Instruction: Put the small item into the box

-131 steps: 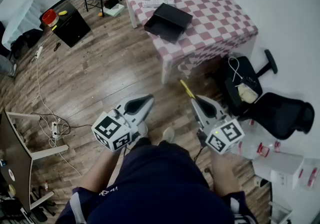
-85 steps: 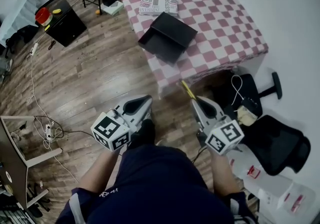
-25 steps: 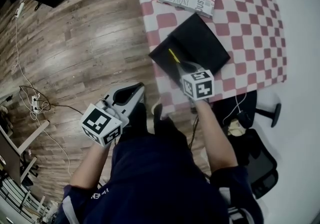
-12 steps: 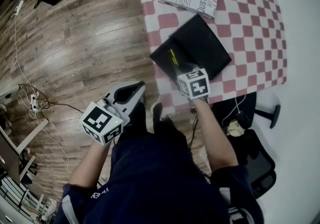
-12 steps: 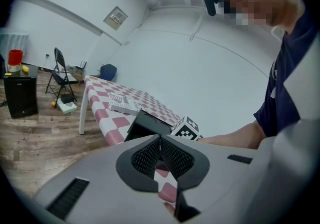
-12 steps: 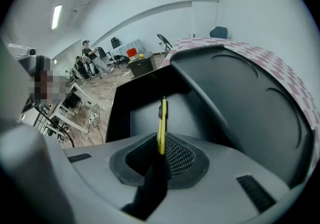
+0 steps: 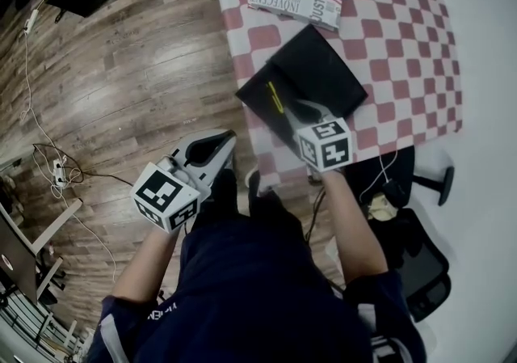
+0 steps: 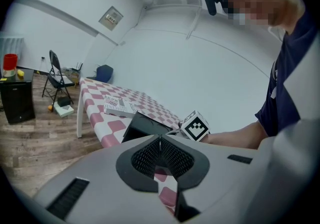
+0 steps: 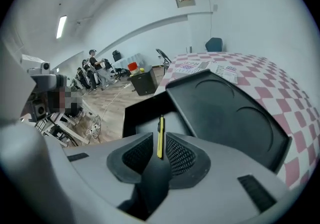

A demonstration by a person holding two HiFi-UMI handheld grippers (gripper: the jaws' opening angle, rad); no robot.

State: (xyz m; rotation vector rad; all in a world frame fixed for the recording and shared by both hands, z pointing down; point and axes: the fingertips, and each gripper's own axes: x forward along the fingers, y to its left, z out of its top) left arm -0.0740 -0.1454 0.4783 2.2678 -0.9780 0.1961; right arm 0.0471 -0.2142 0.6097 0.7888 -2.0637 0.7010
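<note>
The right gripper (image 7: 292,107), narrowly parted, hovered at the box's (image 7: 323,70) near edge, the pen (image 7: 273,97) lying inside. The left gripper (image 7: 229,138) hung closed beside the checked surface (image 7: 388,30).

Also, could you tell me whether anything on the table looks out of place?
The black box sits askew to the pattern of the checked table, and one corner appears to jut slightly past the table's near edge. Nothing else stands out.

Your L gripper (image 7: 229,140) sits low, close to your body, jaws pressed together w/ nothing between; L forearm (image 7: 149,263) bent in. Your R arm (image 7: 346,220) stretches fwd, R gripper (image 7: 292,107) pointing ahead & down, jaws slightly apart.
</note>
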